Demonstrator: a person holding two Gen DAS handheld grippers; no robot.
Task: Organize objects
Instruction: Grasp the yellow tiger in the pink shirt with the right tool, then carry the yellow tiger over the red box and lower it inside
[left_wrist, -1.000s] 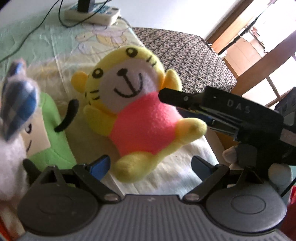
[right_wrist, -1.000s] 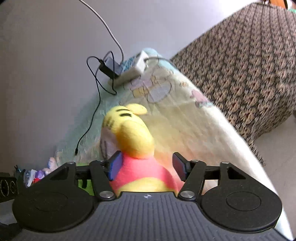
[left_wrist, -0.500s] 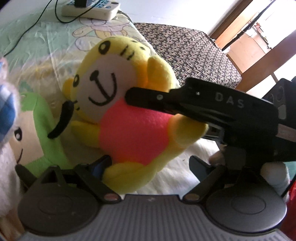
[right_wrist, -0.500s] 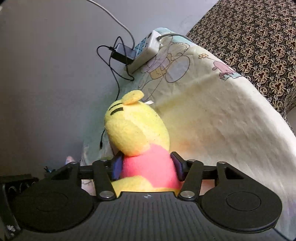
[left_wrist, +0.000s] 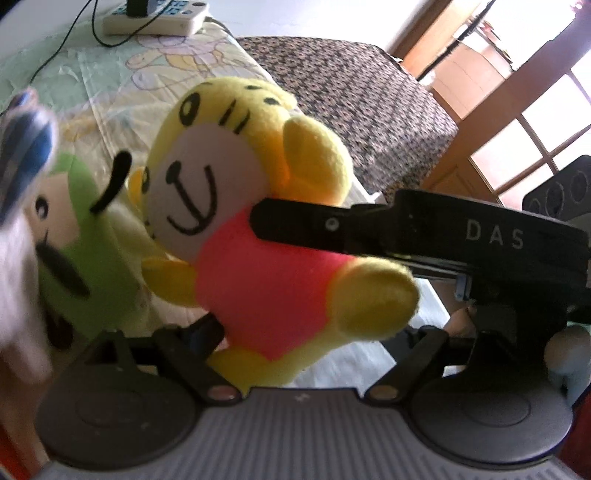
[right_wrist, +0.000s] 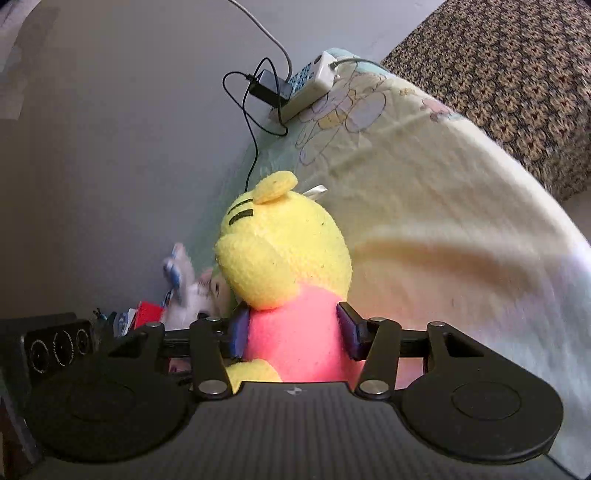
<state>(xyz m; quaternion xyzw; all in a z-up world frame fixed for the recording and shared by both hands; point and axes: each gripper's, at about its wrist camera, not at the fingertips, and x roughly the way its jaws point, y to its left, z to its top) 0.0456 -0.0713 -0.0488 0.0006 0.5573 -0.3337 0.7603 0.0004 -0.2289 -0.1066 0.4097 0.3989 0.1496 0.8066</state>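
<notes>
Yellow plush tiger (right_wrist: 288, 266) caught at the waist, above the bed.

Yellow head, white smiling face, black stripes, pink body, stubby yellow limbs. The right gripper (right_wrist: 295, 332), jaws just narrowed, presses both pads into its pink middle. The left gripper (left_wrist: 310, 339) has been narrowing, near pad against a leg, far pad clear. Behind: green plush (left_wrist: 92, 258), cartoon-print bedsheet (right_wrist: 424, 192), power strip (right_wrist: 306, 85).

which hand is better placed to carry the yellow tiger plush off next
Right. The right gripper already has its jaws closed on the yellow tiger plush at its pink body. The left gripper only touches a leg, jaws still wide.
</notes>
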